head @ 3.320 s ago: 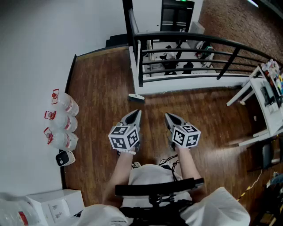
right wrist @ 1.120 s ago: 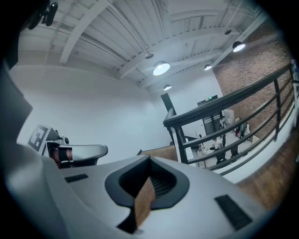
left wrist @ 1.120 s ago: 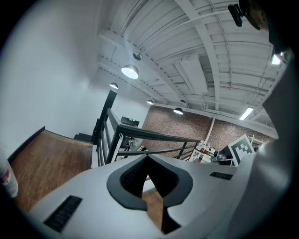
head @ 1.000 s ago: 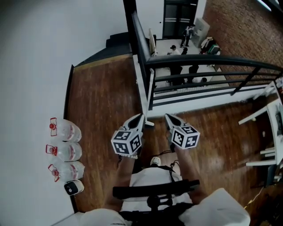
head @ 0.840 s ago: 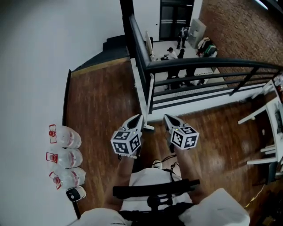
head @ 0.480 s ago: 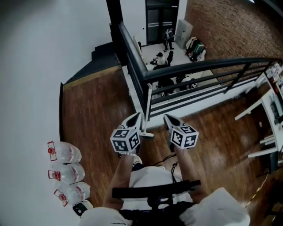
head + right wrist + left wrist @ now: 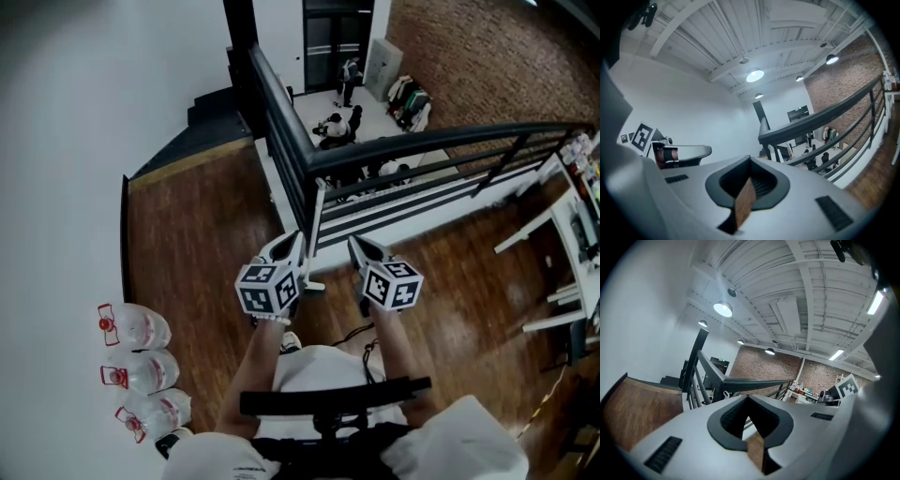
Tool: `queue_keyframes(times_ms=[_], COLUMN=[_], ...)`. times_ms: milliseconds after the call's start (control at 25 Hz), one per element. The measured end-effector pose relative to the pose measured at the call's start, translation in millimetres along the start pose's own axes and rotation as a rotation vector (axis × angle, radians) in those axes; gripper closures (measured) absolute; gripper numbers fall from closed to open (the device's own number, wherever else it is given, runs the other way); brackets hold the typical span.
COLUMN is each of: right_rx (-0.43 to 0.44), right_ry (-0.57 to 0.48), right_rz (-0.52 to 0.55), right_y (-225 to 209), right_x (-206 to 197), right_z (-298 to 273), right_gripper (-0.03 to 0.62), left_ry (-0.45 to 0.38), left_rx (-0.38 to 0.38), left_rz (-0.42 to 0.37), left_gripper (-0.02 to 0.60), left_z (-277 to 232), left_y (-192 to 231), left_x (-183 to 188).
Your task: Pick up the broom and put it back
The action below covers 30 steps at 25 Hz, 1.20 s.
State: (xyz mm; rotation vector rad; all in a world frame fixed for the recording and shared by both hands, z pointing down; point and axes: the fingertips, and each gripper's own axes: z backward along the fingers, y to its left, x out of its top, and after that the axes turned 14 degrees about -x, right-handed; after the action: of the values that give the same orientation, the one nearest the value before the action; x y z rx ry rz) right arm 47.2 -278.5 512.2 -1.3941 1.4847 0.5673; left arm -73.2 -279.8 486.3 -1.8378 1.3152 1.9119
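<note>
The broom (image 7: 317,223) stands with its white handle leaning on the black railing (image 7: 394,148) and its small head on the wood floor just ahead of me. In the head view my left gripper (image 7: 293,241) is right beside the lower part of the handle, its tip close to the left of it, jaws shut and empty. To the right of the broom, a short gap away, my right gripper (image 7: 360,245) is also shut and empty. In the left gripper view the left gripper (image 7: 748,397) has its jaws closed. The right gripper (image 7: 750,158) shows the same in its own view.
The railing (image 7: 740,383) guards a drop to a lower floor where people stand. Three water jugs (image 7: 131,327) line the white wall at left. A white table (image 7: 561,234) stands at the right edge. The railing (image 7: 820,117) crosses the right gripper view.
I have come closer to the railing and the broom. Both grippers moved forward with me and stayed shut. The jugs slid toward the lower left of the view.
</note>
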Motion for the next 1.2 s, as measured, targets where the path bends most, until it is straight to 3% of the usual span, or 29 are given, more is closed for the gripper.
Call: queue_keyframes(times_ms=[360,760,1200], right_rx=[-0.054,-0.134,-0.211], right_ry=[-0.022,0.069,0.17], right_rz=[-0.023,0.01,0.039], right_y=[-13.8,-23.6,-42.5], right_x=[-1.1,-33.3,-47.4], right_z=[-28.3,-117.8,-219.5], right_gripper=[0.561,0.393,0.376], left_ry=[0.026,0.097,0.168], left_rx=[-0.003,0.001,-0.005], left_rz=[0.031,0.07,0.127], left_gripper=[0.588,0.588,0.588], left_z=[-6.5,-19.8,-63.4], left_y=[14.1,68.8,121.3], left_x=[-10.2,-38.1,-63.3])
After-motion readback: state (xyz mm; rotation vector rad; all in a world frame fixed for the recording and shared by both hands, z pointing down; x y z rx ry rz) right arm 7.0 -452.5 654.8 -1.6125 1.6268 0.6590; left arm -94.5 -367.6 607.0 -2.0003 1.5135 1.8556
